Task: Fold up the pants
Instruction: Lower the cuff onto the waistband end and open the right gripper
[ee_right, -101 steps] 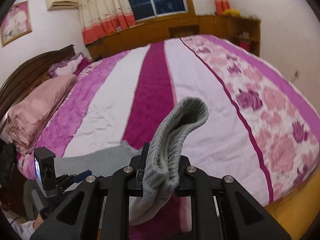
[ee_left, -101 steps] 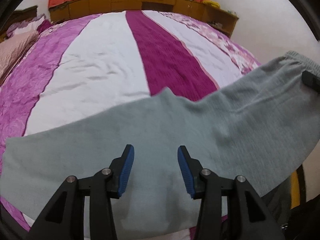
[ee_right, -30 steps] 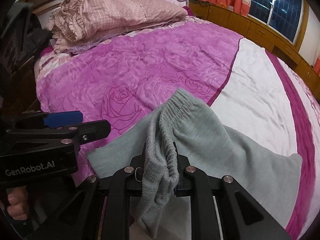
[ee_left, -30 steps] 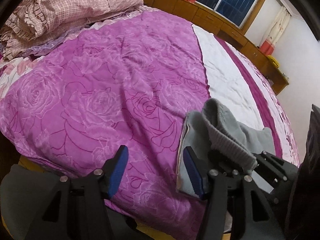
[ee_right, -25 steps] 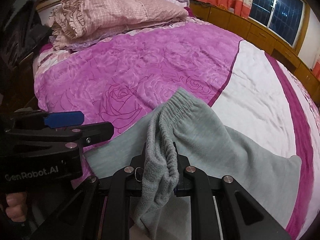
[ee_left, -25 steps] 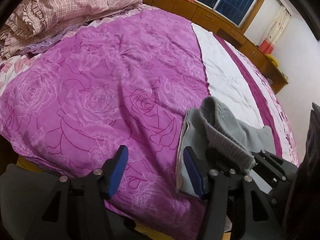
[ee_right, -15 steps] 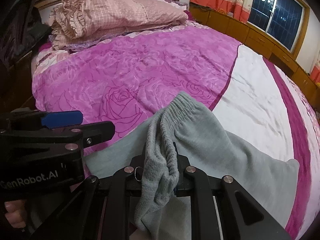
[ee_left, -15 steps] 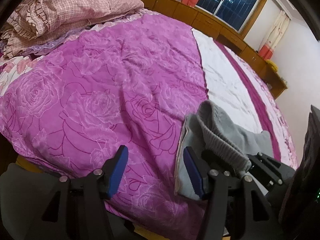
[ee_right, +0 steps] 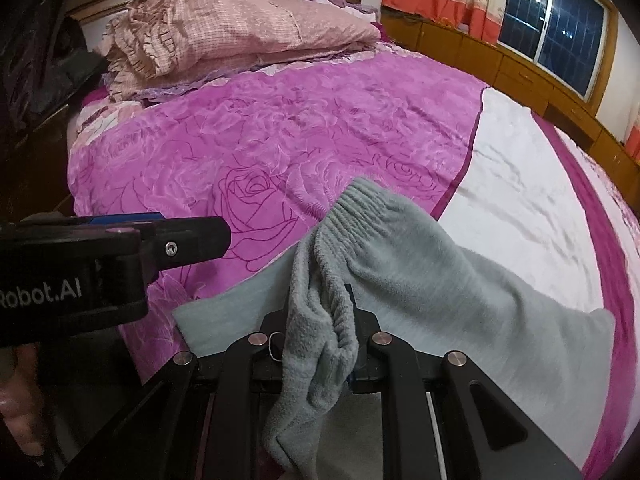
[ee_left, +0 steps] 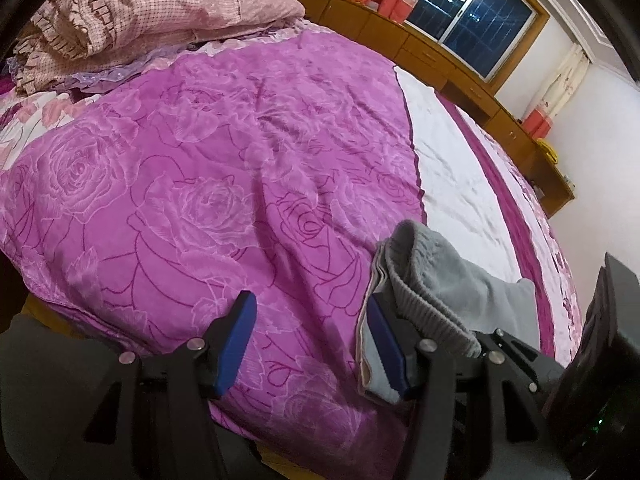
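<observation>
- Bed (ee_right: 360,128) under a magenta rose-print cover with white stripes; a pink checked quilt (ee_right: 224,28) is bundled at its head end.
- Grey fleece pants (ee_right: 460,280) lie folded over near the bed's near edge, ribbed waistband raised off the cover.
- Right hand-held gripper (ee_right: 320,340): jaws clamped on the bunched waistband.
- Left hand-held gripper (ee_left: 308,340): blue pads (ee_left: 236,340) apart, holding nothing; one pad just beside the pants' edge.

Warm indoor light, even and fairly bright across both views; the window (ee_left: 476,20) is black with small lamp reflections. Heavy fisheye bending, dark vignette corners, soft shadows, slight softness toward the rims.
</observation>
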